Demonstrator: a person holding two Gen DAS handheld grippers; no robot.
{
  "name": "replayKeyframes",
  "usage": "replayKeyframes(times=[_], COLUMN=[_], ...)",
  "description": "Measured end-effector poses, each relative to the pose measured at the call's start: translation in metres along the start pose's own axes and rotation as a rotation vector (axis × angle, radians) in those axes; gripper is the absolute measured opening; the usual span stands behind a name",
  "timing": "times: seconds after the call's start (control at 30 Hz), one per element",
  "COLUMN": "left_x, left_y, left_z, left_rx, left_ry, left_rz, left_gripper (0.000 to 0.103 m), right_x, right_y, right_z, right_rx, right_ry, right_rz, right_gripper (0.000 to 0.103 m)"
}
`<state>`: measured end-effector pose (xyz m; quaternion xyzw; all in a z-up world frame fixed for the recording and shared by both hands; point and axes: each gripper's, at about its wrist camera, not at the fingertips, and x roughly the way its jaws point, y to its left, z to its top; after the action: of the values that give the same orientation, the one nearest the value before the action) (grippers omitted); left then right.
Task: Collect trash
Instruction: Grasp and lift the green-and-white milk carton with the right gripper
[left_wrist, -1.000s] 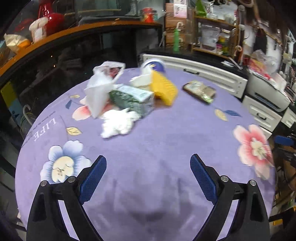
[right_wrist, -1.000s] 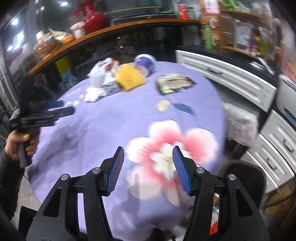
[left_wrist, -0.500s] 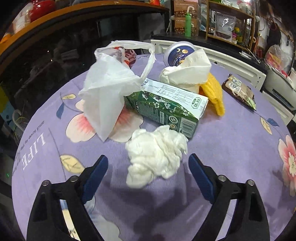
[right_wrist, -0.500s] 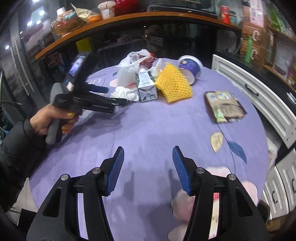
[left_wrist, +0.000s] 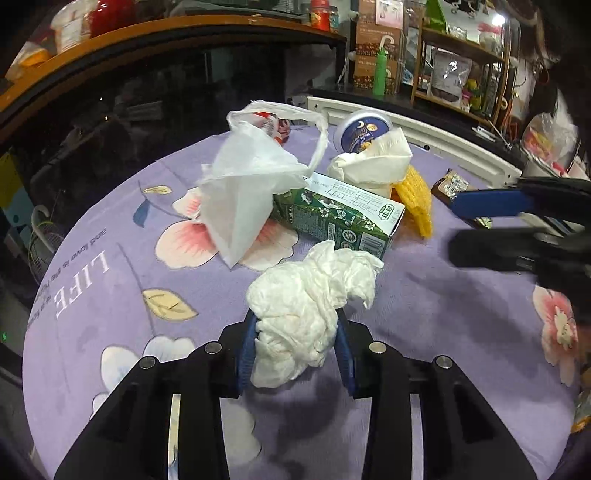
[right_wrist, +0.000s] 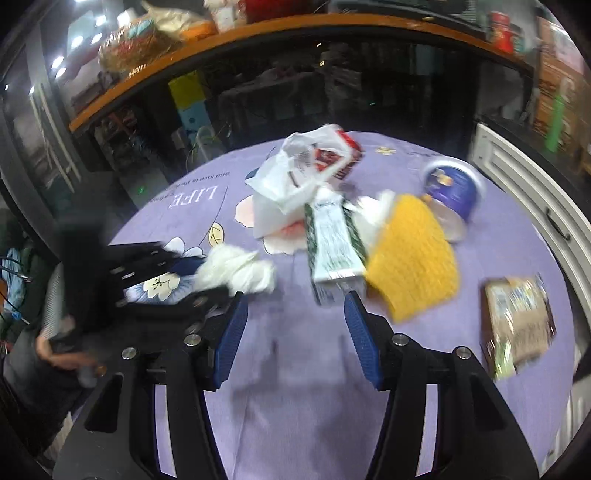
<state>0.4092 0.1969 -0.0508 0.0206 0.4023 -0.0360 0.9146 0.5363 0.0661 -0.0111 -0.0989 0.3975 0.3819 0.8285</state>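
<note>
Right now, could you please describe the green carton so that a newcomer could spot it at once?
On the purple flowered tablecloth, find the trash pile at the far side. The green carton lies on its side between the white plastic bag and the yellow net. It is the pile's only boxy green item.

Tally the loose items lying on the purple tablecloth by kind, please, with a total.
Crumpled white tissue or napkin wads: 2
White plastic bag: 1
Green carton: 1
Yellow mesh net: 1
Blue round tub: 1
Brown snack packet: 1
Total: 7
</note>
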Motion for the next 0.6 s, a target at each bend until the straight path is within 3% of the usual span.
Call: replayKeyframes(times=[0.37, 0.6], left_x=[-0.029, -0.033], left_y=[0.016, 0.011], left_z=[-0.023, -0.027], left_rx=[-0.077, -0.077], left_ry=[-0.03, -0.034], left_rz=[-0.016, -0.03], left_gripper=[0.037, 0.037], right_x=[0.073, 0.11], right_y=[0.003, -0.002], right_z=[0.041, 0.045], right_rx=[-0.091, -0.118], right_ry=[0.095, 0.17], right_rz=[-0.18, -0.247], right_gripper=[0.055, 0.053])
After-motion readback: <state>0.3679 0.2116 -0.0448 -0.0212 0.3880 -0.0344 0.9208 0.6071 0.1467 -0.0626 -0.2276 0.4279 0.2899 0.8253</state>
